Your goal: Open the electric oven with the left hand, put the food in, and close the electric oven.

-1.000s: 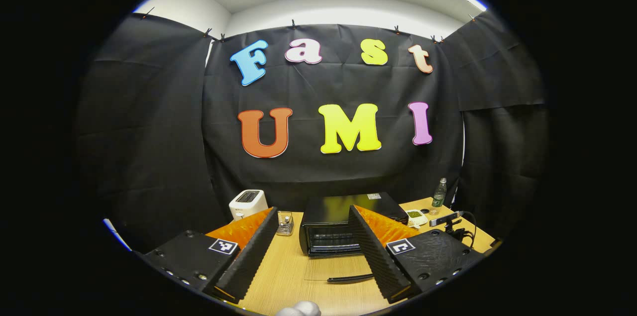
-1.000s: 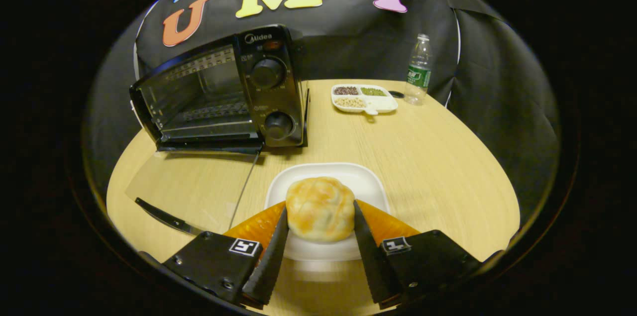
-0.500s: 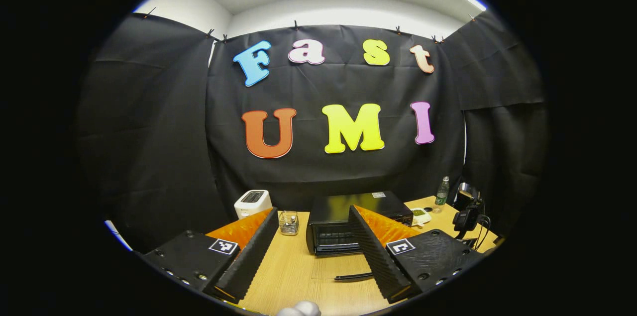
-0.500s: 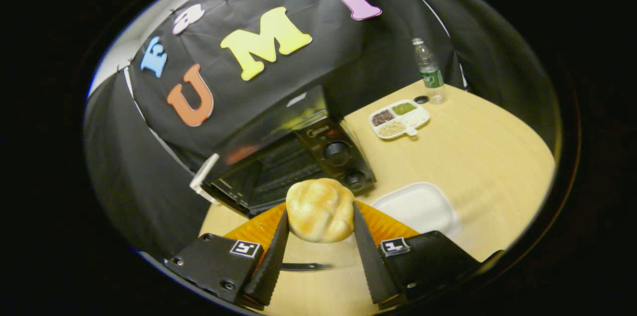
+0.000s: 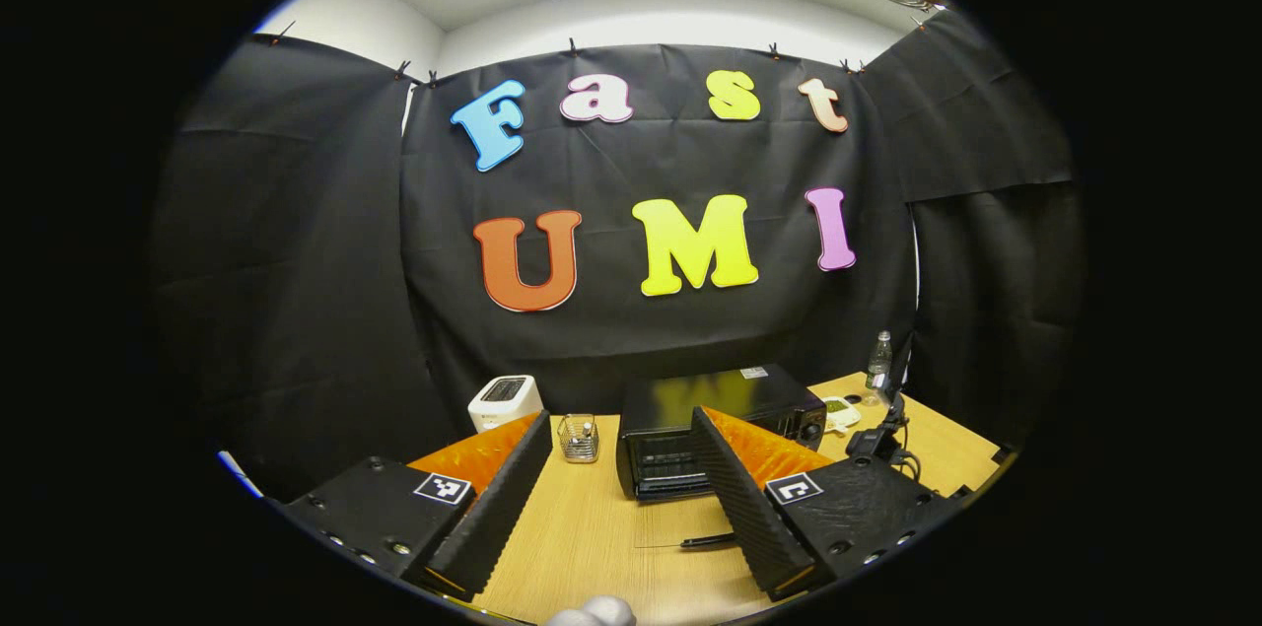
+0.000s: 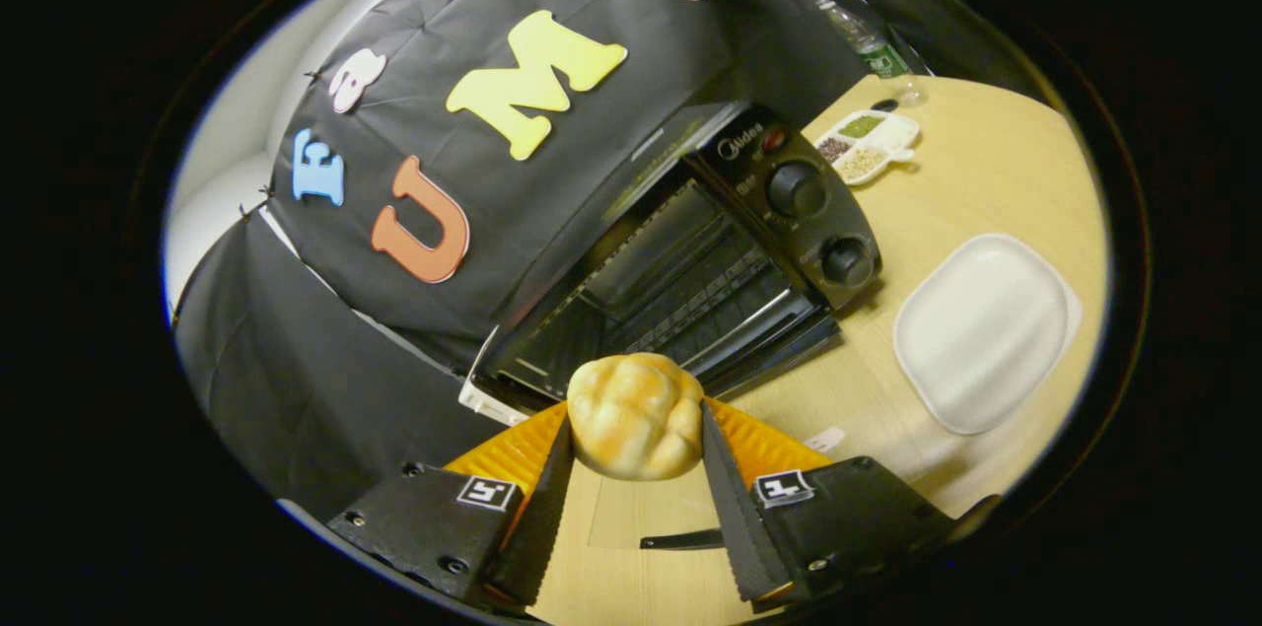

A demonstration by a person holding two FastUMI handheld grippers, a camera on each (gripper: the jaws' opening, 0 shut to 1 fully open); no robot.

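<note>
Gripping a bun (image 6: 631, 414), right tongs (image 6: 631, 498), left tongs (image 5: 616, 498) spread, holding nothing

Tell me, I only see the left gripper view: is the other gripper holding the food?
Observer: Yes, the right gripper is shut on a golden bun, above the table.
Operator: Is the plate empty?
Observer: Yes, the white plate lies bare, right of the oven.
Operator: Is anything inside the oven?
Observer: I see bare wire racks through the open front; the glass door lies flat below the bun.
</note>
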